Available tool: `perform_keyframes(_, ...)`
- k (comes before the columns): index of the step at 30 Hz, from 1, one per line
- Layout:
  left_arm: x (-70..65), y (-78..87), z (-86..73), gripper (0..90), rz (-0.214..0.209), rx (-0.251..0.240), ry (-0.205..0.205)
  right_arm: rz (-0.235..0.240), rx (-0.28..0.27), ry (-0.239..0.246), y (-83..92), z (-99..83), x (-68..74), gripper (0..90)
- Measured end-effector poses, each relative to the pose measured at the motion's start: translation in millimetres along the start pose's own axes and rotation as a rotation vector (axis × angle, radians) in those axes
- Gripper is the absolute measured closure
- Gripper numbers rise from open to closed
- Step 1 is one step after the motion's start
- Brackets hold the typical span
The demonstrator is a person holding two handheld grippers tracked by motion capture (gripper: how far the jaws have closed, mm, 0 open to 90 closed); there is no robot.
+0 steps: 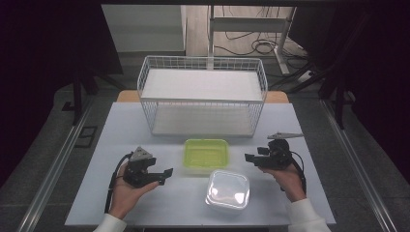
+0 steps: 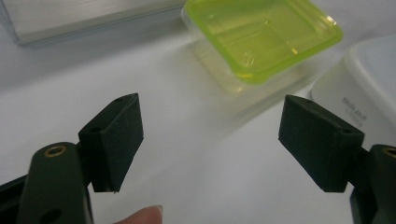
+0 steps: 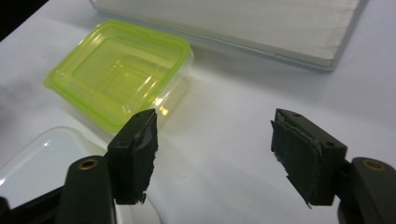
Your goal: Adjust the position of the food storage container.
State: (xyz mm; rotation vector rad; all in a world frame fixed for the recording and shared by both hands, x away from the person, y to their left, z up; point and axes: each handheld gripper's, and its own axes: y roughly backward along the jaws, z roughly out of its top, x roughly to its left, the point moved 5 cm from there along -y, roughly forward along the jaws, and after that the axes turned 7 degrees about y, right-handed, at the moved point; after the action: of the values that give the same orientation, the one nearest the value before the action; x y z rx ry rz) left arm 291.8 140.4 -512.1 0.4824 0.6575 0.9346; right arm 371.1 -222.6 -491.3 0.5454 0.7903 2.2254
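two boxes are seen on the white table (image 1: 145,203), in the middle and lower middle of the high view. the green-lidded box (image 1: 206,153) is nearer the wire basket (image 1: 202,95), which is placed at the upper middle, and the clear box (image 1: 228,189) with a white lid is placed just below and a bit to the right of it. the two boxes look very close, maybe touching; it cannot be told for sure

the left gripper (image 1: 163,175) is held at the lower left, with its jaws wide apart and nothing between them. the right gripper (image 1: 251,159) is held at the right, also spread apart and empty. both are pointed at the boxes

the boxes are thought to be light, thin plastic, smooth and a bit slippery. the walls could be bent if squeezed hard. a hold on the lid's edge or across a short side is judged best, with a soft squeeze
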Motion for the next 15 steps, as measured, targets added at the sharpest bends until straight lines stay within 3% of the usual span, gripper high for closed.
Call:
perform_keyframes(3, -2.5, -0.5, 8.7, 21.5, -0.020, -0.016, 0.018, 0.008, 0.006, 0.012, -1.6, 0.1, 2.8, 29.9)
perform_keyframes(7, -2.5, 1.8, 13.6, 22.9, -0.008, -0.032, 0.013, 0.026, 0.015, 0.023, -4.6, -0.1, 7.6, 29.9)
perform_keyframes(15, 2.0, 1.1, 18.0, 23.5, -0.031, -0.020, 0.039, 0.033, 0.005, 0.030, -2.6, 1.9, 11.6, 30.5)
